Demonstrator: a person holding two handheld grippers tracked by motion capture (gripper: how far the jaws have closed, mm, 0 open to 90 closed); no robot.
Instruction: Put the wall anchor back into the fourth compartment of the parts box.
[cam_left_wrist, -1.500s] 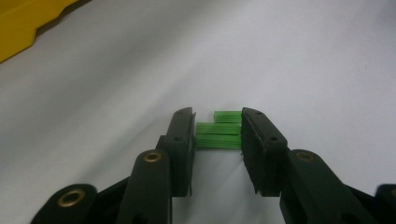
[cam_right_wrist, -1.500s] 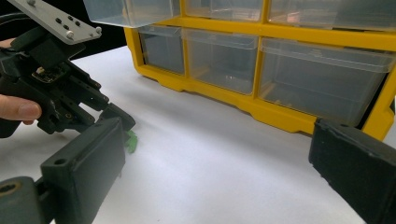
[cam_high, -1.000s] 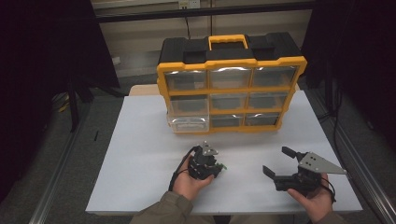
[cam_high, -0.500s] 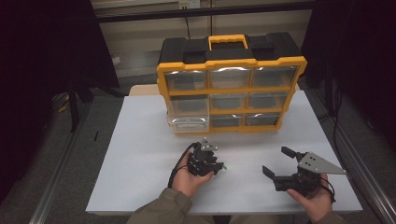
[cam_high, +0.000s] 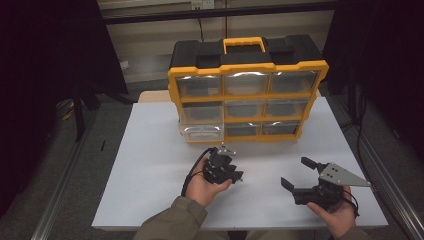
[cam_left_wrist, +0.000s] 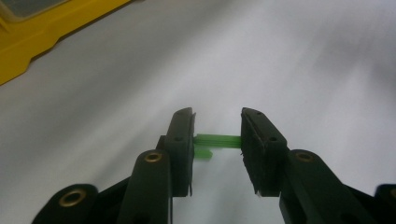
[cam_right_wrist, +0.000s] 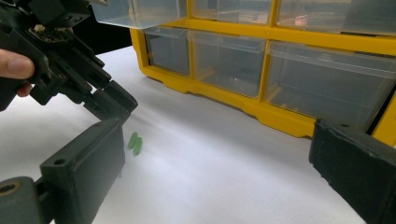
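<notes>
My left gripper is over the white table in front of the organizer. It is shut on a small green plastic piece that spans the gap between its two pads just above the tabletop. From the right gripper view the same green piece shows low by the left gripper's jaw tips. My right gripper is held at the table's front right. Its jaws stand wide open with nothing between them, pointing toward the left gripper.
A yellow and black drawer organizer with several clear drawers stands at the back of the table. Its bottom-left drawer is pulled out a little. A metal rail runs along the right side.
</notes>
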